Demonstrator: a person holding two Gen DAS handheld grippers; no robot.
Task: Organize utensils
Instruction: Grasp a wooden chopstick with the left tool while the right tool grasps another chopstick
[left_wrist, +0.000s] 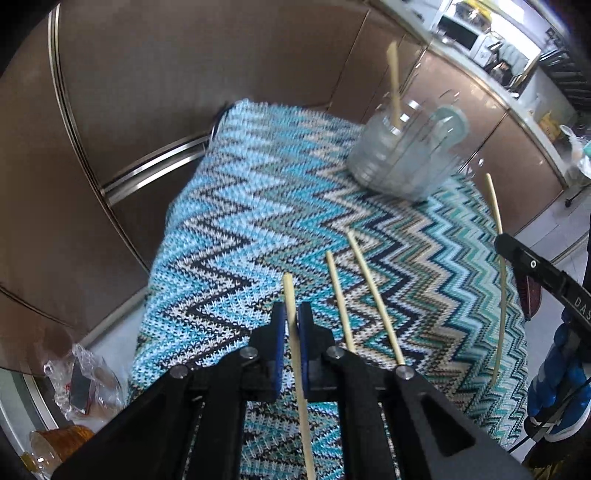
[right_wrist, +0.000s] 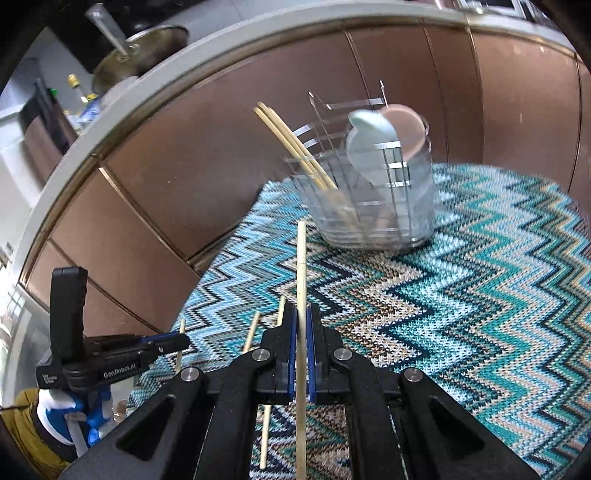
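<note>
Holding one chopstick each: left gripper (left_wrist: 291, 325) has its fingers narrow around a stick (left_wrist: 295, 339), right gripper (right_wrist: 302, 332) the same on its stick (right_wrist: 301, 266). Whether the pads truly pinch, cannot tell. Rack (right_wrist: 373, 199) stands ahead on the zigzag cloth (right_wrist: 461, 295), sticks and two spoons already in it. Best to tip each stick upright and lower it beside the standing ones, clear of the wires. Two loose sticks (left_wrist: 373, 291) lie just beside the left fingers; likely to roll if nudged.
</note>
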